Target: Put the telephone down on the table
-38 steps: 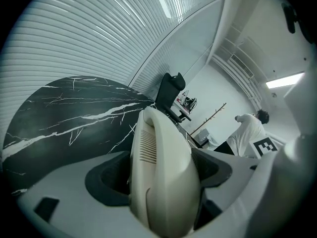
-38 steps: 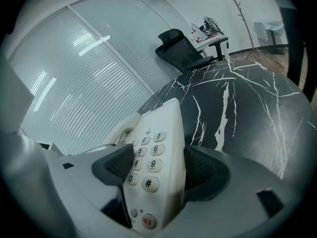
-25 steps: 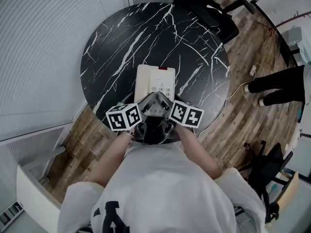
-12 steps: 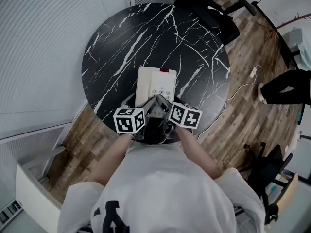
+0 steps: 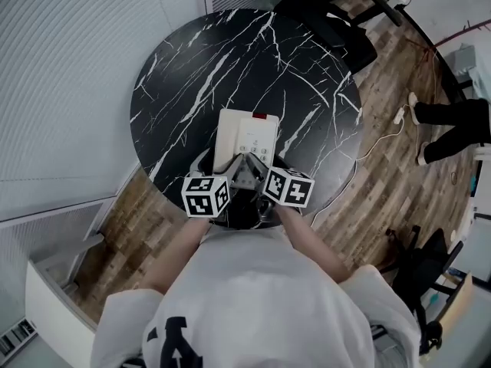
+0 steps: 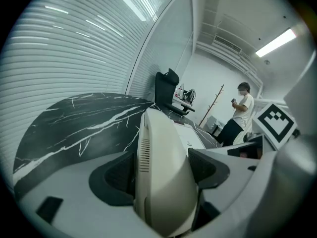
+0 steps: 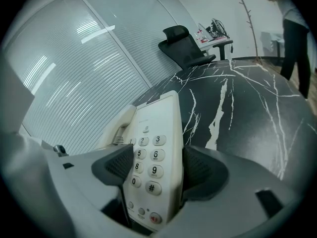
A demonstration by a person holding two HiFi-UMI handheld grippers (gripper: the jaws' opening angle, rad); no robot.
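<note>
A cream push-button telephone (image 5: 247,133) is at the near side of the round black marble table (image 5: 192,67); whether it touches the top I cannot tell. My left gripper (image 5: 232,167) holds its near left part. In the left gripper view the handset side (image 6: 158,167) fills the gap and both pads touch it, with the left gripper (image 6: 166,171) still closing. My right gripper (image 5: 259,164) holds the near right part. In the right gripper view the right gripper (image 7: 158,167) presses its pads on the keypad end of the telephone (image 7: 151,148).
A black office chair (image 5: 337,21) stands at the table's far side. A person's legs (image 5: 453,125) are on the wooden floor at right, near a cable and plug (image 5: 399,113). Another chair base (image 5: 418,263) is at lower right. A white blind covers the left wall.
The two marker cubes have drawn closer together and toward me. The telephone has shifted slightly toward the near edge of the table. The person at right has walked.
</note>
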